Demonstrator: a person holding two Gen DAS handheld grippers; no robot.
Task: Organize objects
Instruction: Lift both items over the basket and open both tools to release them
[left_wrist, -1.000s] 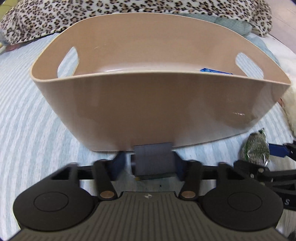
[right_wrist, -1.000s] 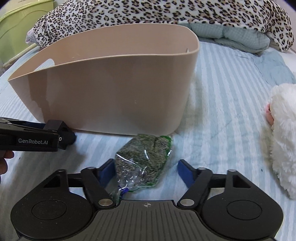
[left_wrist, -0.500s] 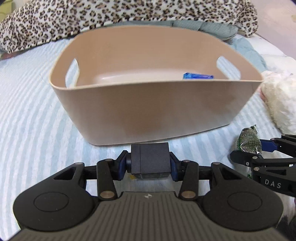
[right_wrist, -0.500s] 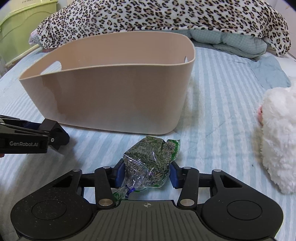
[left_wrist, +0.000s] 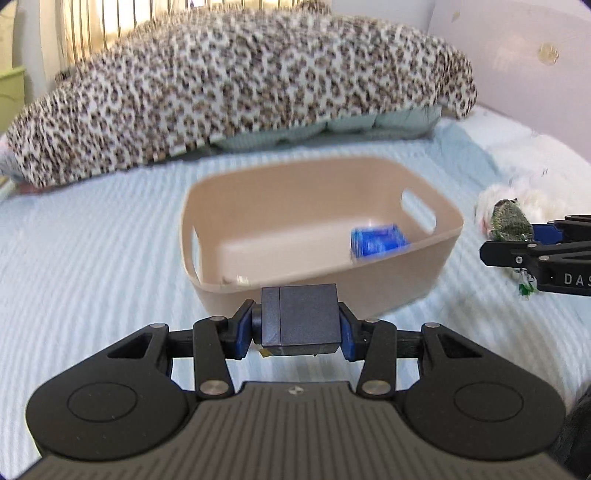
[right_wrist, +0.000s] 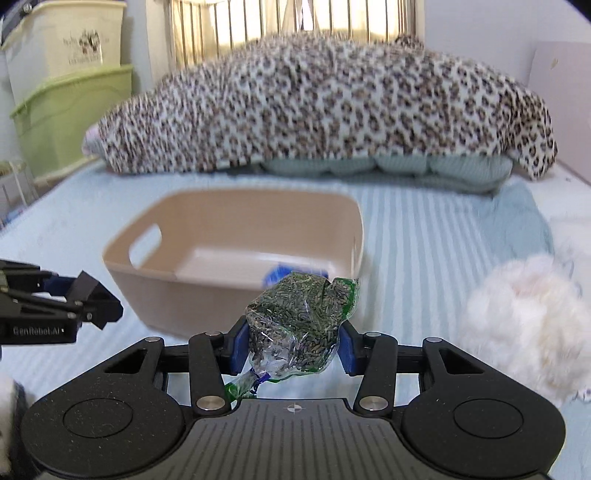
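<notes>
A beige plastic tub (left_wrist: 417, 266) with cut-out handles stands on the striped bed; it also shows in the right wrist view (right_wrist: 207, 291). A blue packet (left_wrist: 376, 240) lies inside it at the right. My left gripper (left_wrist: 299, 325) is shut on a dark grey box (left_wrist: 301, 317), held above the bed in front of the tub. My right gripper (right_wrist: 291, 343) is shut on a clear bag of green-grey pellets (right_wrist: 299, 314), raised in front of the tub's right end. The bag also shows in the left wrist view (left_wrist: 509, 219).
A leopard-print blanket (right_wrist: 314, 110) over a green quilt lies behind the tub. A white plush toy (right_wrist: 524, 325) sits at the right. Green and cream storage boxes (right_wrist: 70, 110) stand at the far left beside the bed.
Both grippers have lifted and pulled back from the tub with their objects. The tub's inside and the blue packet now show from above. The right jaws closed on the bag a second ago.
</notes>
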